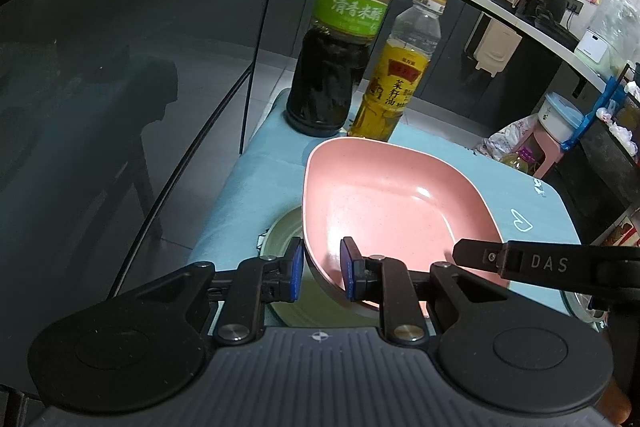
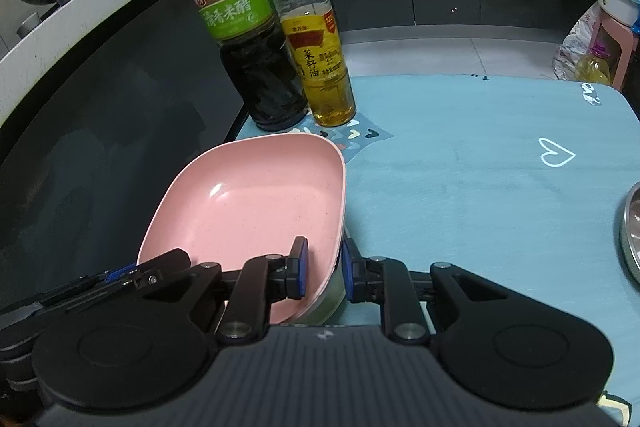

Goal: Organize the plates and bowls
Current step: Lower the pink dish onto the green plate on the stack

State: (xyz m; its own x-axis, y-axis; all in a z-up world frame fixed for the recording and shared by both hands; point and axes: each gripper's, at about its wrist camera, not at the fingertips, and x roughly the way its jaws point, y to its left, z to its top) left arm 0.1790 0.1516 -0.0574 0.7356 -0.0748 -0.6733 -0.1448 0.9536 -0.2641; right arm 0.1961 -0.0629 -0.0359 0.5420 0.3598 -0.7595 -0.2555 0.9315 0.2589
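The blue-covered worktop (image 2: pixel 460 187) stretches ahead. Both tongs, left tongs (image 1: pixel 320 269) and right tongs (image 2: pixel 323 269), pinch opposite rims of the pink dish (image 1: pixel 384 203), held over a pale green plate (image 1: pixel 280 239) just beneath. Stacking seems underway; next, a level lowering together.

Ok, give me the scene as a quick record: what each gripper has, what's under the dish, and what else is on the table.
left gripper: jaws shut on pink dish, left rim
right gripper: jaws shut on pink dish, right rim
under dish: pale green bowl, partly hidden
table cover: light blue cloth
behind dish: vinegar bottle and oil bottle, upright, side by side
right edge: metal bowl, only partly in view
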